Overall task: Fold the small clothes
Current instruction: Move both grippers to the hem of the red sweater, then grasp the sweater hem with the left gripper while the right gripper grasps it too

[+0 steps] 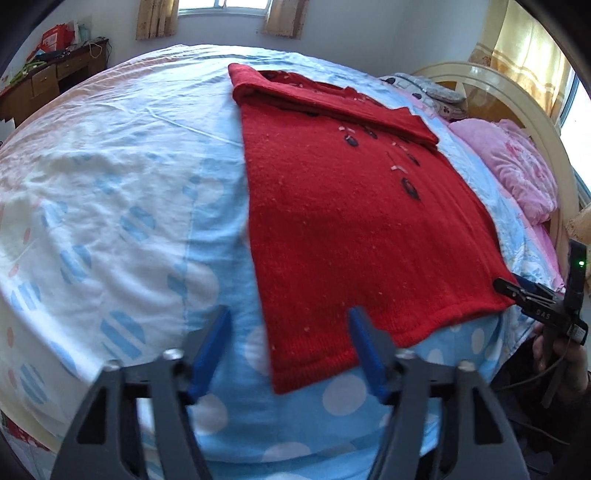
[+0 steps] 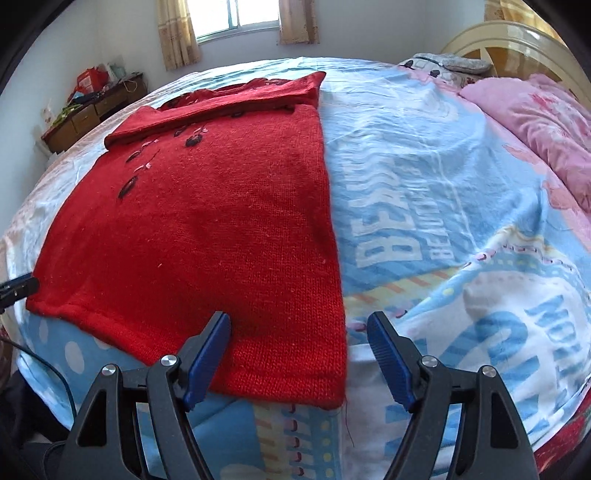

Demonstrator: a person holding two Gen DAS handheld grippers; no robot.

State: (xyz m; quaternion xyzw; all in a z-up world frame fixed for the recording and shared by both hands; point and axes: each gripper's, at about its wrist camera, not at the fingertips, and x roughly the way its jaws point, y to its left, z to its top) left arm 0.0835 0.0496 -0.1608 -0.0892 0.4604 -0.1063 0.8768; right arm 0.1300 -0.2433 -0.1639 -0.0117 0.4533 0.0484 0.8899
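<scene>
A bed fills most of both views, covered with a pale blue and white printed sheet that carries large lettering on its right half. A cream curved headboard stands at the far right, with a pink pillow lying in front of it. A wooden desk cluttered with small things sits in the far left corner, below a curtained window.

The red sweater lies flat on the bed, hem near and collar far, with both sleeves folded across the upper body and dark embroidered motifs running down its front.

The left gripper has its blue pads spread, set astride the sweater's near left hem corner; the right pad rests on the knit, and the pads are not pinching it. The right gripper is spread wide, its jaws standing to either side of the near right hem corner without pressing on the cloth.
</scene>
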